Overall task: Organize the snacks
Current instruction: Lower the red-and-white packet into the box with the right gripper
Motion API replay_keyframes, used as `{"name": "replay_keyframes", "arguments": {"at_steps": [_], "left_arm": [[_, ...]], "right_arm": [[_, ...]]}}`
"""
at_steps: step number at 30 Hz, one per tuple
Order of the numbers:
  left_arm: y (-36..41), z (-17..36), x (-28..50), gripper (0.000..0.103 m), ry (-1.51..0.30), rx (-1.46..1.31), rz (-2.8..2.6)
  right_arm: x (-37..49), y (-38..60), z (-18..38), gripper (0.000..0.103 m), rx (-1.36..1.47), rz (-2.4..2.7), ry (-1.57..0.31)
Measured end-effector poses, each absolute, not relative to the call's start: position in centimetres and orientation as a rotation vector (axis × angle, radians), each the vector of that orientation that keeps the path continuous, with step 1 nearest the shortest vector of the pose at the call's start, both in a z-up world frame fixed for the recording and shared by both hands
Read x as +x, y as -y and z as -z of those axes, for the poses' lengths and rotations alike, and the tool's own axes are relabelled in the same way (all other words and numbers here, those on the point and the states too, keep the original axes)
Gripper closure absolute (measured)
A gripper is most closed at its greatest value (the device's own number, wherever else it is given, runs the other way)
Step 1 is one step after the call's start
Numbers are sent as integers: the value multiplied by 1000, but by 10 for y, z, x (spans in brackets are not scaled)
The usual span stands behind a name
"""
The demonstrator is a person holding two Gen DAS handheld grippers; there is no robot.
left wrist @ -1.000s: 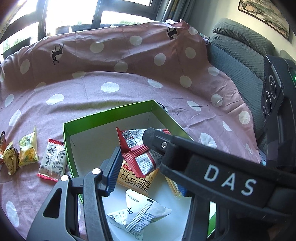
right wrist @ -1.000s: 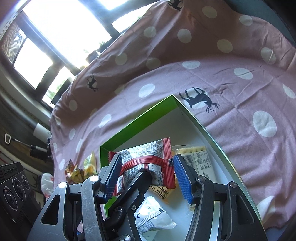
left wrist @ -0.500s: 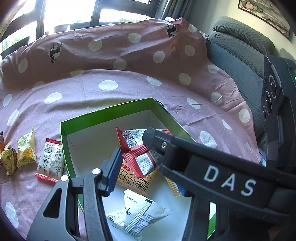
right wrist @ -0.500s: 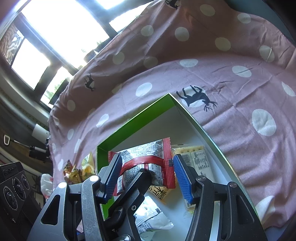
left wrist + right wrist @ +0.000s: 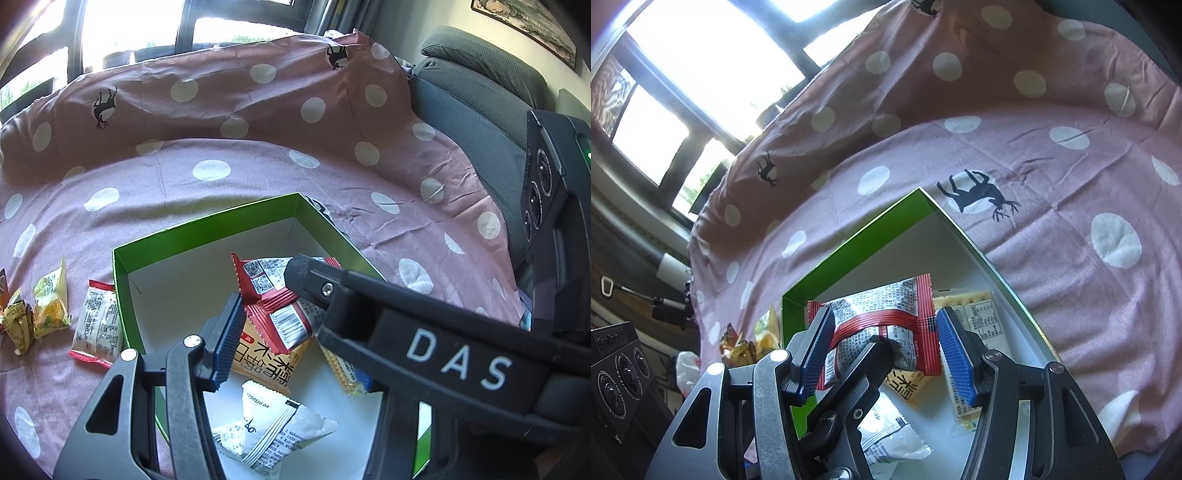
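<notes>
A green box [image 5: 207, 229] with a white inside sits on the spotted pink cloth; it also shows in the right wrist view [image 5: 864, 236]. Both grippers hover over it. A red-and-grey snack packet [image 5: 275, 299] sits between the pads of my right gripper [image 5: 882, 350], also shown in the right wrist view [image 5: 882, 314]; the jaws stand wide, apparently not pressing it. My left gripper [image 5: 273, 332] is open; only its left blue pad [image 5: 229, 339] shows, the right gripper's body hides the other. In the box lie an orange packet [image 5: 269, 365], a white packet [image 5: 273, 432] and a cracker packet [image 5: 982, 317].
Loose snacks lie on the cloth left of the box: a red-edged white packet [image 5: 98, 325] and yellow wrapped ones [image 5: 48, 306]. A grey sofa back [image 5: 480, 103] rises at the right. Windows stand behind.
Both grippers have drifted slightly; the box sits a little lower-left in the left wrist view. The red packet stays between the right pads.
</notes>
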State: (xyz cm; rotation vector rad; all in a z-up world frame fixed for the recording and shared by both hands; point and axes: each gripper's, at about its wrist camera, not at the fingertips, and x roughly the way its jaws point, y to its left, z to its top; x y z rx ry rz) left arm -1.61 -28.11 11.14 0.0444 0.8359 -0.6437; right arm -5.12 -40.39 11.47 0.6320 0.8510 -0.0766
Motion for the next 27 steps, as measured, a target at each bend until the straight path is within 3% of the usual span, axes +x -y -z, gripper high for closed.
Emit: {"name": "replay_keyframes", "arguments": {"at_steps": [27], "left_arm": [[291, -93, -3, 52, -918, 52, 659]], "right_arm": [[-44, 410, -95, 42, 655, 110, -914]]}}
